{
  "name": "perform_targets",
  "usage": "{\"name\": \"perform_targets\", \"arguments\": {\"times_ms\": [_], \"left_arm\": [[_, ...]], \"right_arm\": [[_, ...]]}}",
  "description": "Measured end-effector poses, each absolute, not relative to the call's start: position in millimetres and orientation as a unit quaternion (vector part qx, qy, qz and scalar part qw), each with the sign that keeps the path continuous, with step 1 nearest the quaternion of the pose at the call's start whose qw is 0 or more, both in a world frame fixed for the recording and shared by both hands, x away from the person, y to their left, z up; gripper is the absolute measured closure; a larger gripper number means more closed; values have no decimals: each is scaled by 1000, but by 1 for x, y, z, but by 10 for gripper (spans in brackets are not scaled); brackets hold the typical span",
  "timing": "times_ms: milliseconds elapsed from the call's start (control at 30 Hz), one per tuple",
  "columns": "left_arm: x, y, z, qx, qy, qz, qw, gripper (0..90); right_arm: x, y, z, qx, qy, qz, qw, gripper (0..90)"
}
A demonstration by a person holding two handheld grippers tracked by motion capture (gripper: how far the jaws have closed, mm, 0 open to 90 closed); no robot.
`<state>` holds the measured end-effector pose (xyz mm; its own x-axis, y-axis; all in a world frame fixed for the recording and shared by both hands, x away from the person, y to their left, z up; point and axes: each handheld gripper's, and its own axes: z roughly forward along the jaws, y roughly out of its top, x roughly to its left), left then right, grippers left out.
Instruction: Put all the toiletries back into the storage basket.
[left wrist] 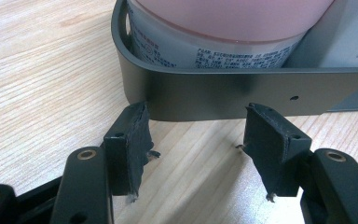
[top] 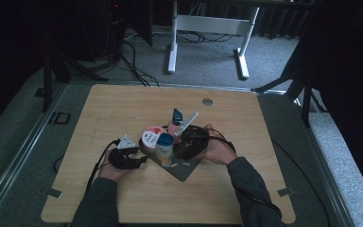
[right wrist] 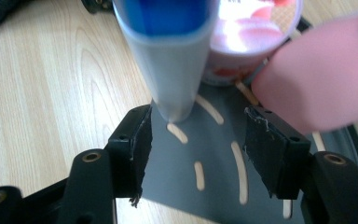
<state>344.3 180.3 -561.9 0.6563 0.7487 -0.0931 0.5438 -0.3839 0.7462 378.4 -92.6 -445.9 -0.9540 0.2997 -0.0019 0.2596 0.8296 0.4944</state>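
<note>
We parked the left gripper (left wrist: 193,135) against the tray (left wrist: 223,95) wall — jaws apart, steadying it — while the right gripper (right wrist: 196,140), also apart and empty, lined up on the blue-capped bottle (right wrist: 172,60) just ahead.

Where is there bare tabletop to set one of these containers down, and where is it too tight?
Bare wood spans the table behind the grey tray, up to the round hole, plus both far corners and the strip between the sleeves. It is crowded at the tray: the blue-capped bottle, tub, left claw and right claw all bunch there.
</note>
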Motion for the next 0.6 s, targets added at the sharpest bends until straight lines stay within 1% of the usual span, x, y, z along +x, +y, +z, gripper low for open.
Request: {"name": "perform_targets", "arguments": {"times_ms": [200,500,600], "left_arm": [[344,180,-562,822,393,132,391,407],[345,180,-562,821,395,131,392,408],[345,180,-562,820,396,131,392,408]], "right_arm": [[380,-113,-458,177,952,248,39,420],[380,-143,-485,226,941,250,26,421],[379,-148,-491,235,941,242,31,421]]}}
